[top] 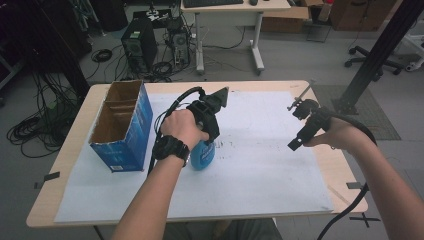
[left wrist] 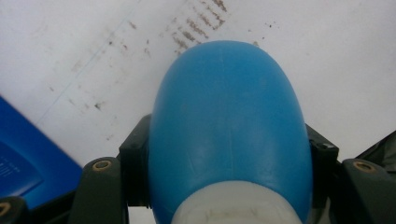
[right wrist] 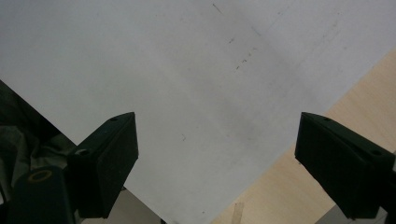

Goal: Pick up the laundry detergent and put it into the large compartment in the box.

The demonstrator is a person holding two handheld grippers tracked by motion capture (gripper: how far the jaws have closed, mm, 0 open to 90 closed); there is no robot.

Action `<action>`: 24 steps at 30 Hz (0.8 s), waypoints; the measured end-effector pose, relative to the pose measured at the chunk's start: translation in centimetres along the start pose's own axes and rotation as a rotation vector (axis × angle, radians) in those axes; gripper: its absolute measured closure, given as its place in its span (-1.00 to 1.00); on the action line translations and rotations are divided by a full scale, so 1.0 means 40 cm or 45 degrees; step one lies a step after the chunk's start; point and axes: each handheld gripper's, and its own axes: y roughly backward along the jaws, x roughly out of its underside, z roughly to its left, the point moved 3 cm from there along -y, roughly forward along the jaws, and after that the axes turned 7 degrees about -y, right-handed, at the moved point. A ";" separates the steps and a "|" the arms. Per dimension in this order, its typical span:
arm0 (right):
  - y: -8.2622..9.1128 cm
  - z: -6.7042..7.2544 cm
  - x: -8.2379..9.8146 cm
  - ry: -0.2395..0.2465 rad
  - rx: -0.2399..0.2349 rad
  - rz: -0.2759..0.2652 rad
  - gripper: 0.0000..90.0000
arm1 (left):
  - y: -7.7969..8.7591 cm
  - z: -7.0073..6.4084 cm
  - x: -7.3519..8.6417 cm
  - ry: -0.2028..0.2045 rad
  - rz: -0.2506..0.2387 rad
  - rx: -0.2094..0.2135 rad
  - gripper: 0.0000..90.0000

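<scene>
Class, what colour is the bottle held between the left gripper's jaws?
The bottle is blue with a white band near its neck end, best seen in the left gripper view.

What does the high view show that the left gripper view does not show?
High view alone: the open top of the blue cardboard box, the person's left hand, the right tool and the wooden table edge. Left gripper view alone: the jaws pressed on both sides of the blue bottle. Both: the bottle, the white sheet with dark marks, the box.
</scene>
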 end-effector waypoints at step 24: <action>0.017 0.000 0.000 -0.002 0.005 -0.012 -0.71 | 0.096 -0.008 -0.017 -0.047 -0.013 0.018 -0.16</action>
